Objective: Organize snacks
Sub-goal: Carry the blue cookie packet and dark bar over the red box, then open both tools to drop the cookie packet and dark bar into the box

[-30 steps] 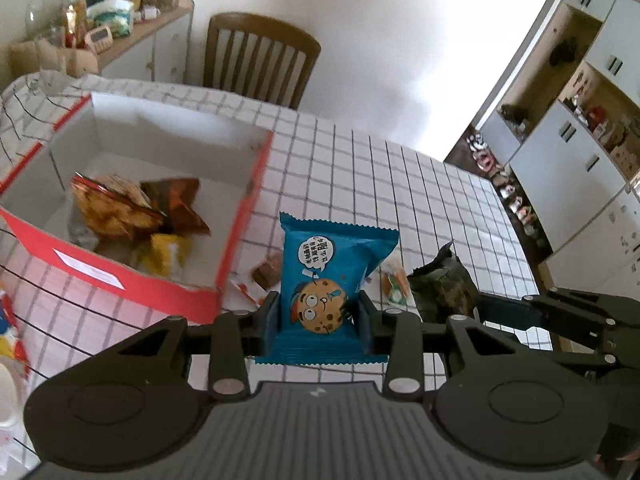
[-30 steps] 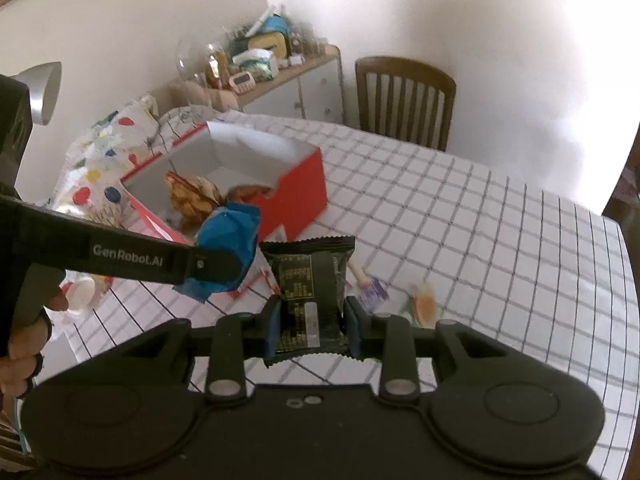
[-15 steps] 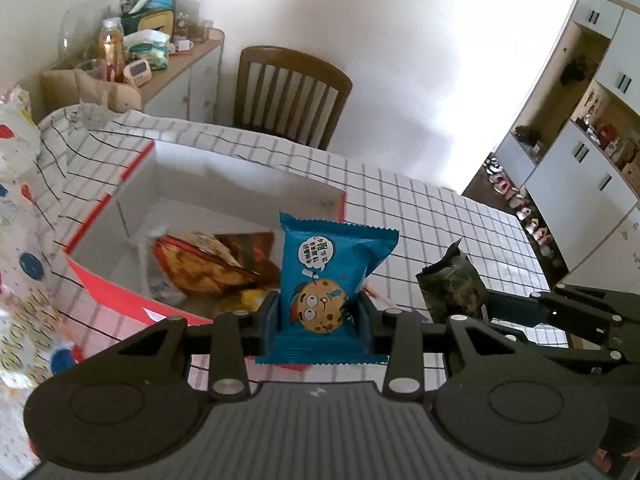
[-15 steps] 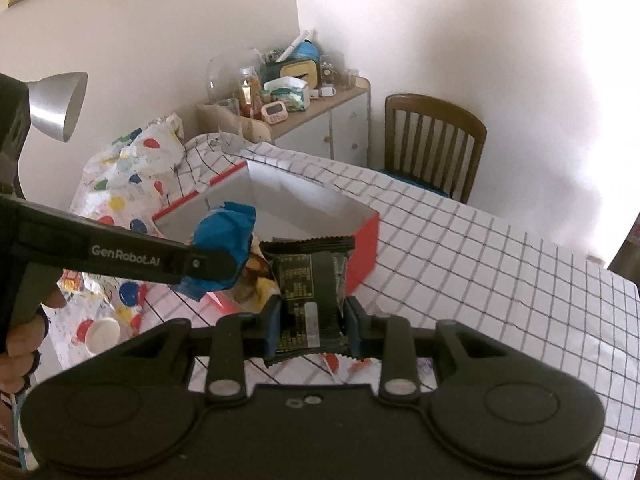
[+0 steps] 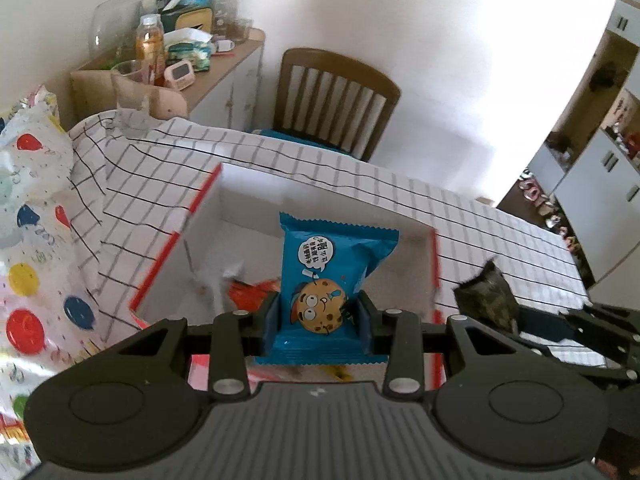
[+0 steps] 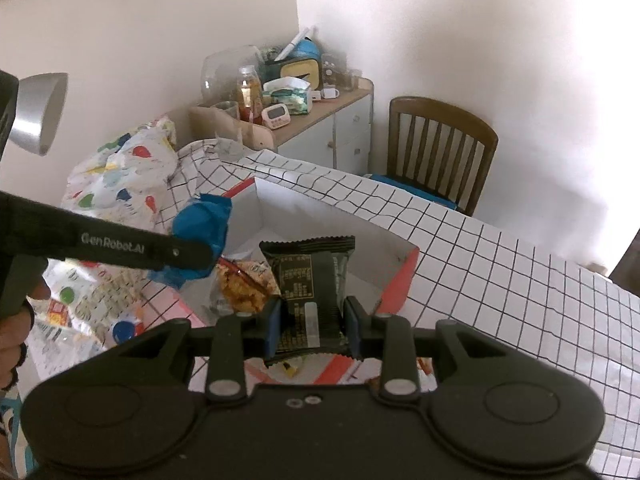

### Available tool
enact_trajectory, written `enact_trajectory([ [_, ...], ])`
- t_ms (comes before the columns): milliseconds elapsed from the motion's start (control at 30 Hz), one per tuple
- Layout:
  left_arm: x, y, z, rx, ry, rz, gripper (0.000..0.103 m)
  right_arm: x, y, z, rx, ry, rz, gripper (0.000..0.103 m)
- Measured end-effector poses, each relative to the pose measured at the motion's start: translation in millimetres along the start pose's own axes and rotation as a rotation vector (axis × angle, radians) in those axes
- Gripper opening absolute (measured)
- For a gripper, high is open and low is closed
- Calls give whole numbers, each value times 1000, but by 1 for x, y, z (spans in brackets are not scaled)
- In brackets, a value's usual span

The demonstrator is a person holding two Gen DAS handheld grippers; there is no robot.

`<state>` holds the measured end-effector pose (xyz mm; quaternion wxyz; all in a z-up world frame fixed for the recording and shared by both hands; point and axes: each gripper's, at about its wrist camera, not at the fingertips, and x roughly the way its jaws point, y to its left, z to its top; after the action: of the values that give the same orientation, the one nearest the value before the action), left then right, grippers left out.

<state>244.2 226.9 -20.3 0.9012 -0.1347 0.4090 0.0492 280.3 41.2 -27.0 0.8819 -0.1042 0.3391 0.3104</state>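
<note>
Left gripper [image 5: 318, 318] centre-bottom of the left wrist view, jaws pinching a blue cookie packet [image 5: 334, 276] by its lower half; packet upright, cartoon cookie face between the pads; behind it, mid-frame, a red box [image 5: 176, 240] with white inner walls, open top, sitting on a checked tablecloth [image 5: 480, 232]; packet hangs over the box opening; orange snack bag [image 5: 250, 294] blurred inside the box at left of the packet; right gripper [image 5: 516, 316] comes in from the right edge of that view, clamped on a dark packet [image 5: 486, 300], which sits just right of the box's right wall.

Right wrist view: right gripper centre-bottom, jaws pinching the dark packet by its lower part, printed back side facing camera, packet upright over the box's near corner; box interior shows a snack bag with orange crunchy pieces [image 6: 242, 290] left of the packet; left gripper enters from left edge, mid-frame, blue packet crumpled-looking at its tip, over the box's left rim; person's hand [image 6: 18, 312] at lower left edge on the handle.

Background: wooden chair [image 5: 334, 98] upper centre behind the table; sideboard [image 5: 224, 68] upper left with bottles and clutter; balloon-print cloth [image 5: 36, 208] at left edge; grey lamp shade [image 6: 38, 112] upper left of the right wrist view.
</note>
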Motion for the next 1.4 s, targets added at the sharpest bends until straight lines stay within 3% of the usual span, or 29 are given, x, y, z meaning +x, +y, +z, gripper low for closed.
enact_trajectory([
  [300, 48, 27, 30, 47, 41, 40, 38, 49, 13, 11, 10, 45, -72, 31],
  [467, 79, 41, 40, 26, 72, 36, 38, 80, 16, 14, 26, 87, -126, 31],
  [733, 124, 39, 47, 30, 122, 47, 38, 118, 10, 15, 44, 142, -187, 31],
  [1233, 182, 37, 44, 71, 247, 55, 38, 153, 10, 12, 27, 210, -183, 31],
  [1400, 187, 36, 43, 89, 256, 56, 38, 159, 13, 8, 18, 228, -174, 32],
])
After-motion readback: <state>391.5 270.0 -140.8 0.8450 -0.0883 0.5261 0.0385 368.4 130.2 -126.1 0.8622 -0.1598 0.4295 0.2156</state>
